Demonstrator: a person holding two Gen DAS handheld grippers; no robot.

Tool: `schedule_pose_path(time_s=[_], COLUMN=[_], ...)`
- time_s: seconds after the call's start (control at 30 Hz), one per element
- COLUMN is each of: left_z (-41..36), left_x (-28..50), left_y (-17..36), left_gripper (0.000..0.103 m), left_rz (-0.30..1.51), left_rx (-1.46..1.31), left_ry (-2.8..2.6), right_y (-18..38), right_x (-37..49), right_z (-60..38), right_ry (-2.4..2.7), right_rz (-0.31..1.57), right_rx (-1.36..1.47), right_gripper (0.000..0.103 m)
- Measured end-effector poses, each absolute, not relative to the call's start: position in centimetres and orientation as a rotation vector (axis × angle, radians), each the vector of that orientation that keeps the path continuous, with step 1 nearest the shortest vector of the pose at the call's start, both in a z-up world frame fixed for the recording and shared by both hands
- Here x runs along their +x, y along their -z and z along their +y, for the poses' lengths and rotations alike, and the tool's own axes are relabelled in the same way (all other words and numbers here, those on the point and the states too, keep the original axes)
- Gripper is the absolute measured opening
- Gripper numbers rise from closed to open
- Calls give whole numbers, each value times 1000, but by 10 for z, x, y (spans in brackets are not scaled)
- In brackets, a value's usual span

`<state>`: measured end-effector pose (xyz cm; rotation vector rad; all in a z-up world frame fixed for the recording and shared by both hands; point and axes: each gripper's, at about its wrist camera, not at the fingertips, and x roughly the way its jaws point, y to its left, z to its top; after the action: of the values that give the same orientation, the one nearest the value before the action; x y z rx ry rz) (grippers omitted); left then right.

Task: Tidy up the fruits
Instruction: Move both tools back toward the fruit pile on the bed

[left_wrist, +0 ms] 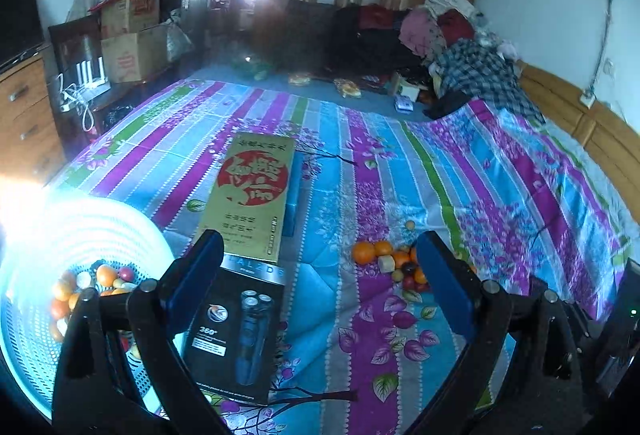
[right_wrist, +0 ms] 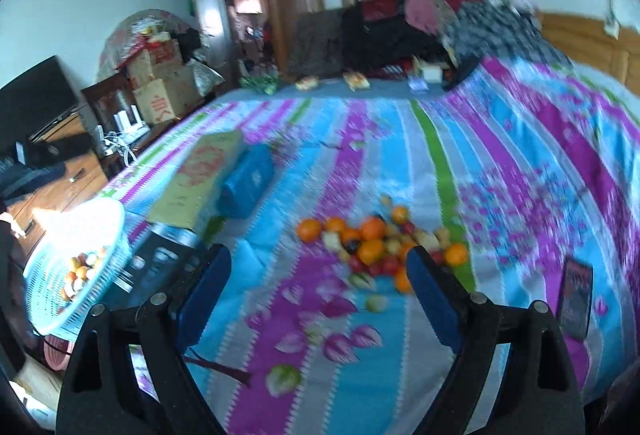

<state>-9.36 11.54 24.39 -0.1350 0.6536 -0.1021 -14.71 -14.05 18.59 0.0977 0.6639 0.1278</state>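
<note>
My left tool [left_wrist: 320, 267] and right tool [right_wrist: 318, 275] both gape apart, holding nothing. The fruit [right_wrist: 372, 247] lies heaped on the bed [right_wrist: 400, 139] just ahead of them; the basket [left_wrist: 60, 235] sits left.

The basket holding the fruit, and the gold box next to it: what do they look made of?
The basket looks like moulded plastic, pale blue and glossy: its wall is a grid of small holes and glares in the light. The gold box seems to be printed cardboard with a satin sheen: flat faces, crisp edges.
</note>
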Motion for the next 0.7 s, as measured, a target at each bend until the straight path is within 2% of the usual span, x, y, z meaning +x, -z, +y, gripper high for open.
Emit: schedule_pose_path(time_s=[0.17, 0.43, 0.53, 0.6, 0.7], left_z=[76, 16, 19, 23, 37], left_x=[-70, -11, -16, -23, -27], left_y=[-208, -81, -56, -57, -67], left_gripper=[98, 96, 95, 95, 95], left_rz=[732, 1002, 1084, 1081, 1060], left_rx=[-81, -33, -64, -44, -48], left_ry=[203, 270, 259, 246, 219], right_y=[-130, -74, -106, -142, -222], right_x=[-145, -128, -120, -113, -99], right_z=[-187, -243, -270, -270, -234], right_ry=[-72, 57, 85, 52, -175], right_rz=[790, 950, 967, 961, 934], right_rx=[162, 210, 327, 321, 163], right_gripper=[69, 69, 69, 76, 85])
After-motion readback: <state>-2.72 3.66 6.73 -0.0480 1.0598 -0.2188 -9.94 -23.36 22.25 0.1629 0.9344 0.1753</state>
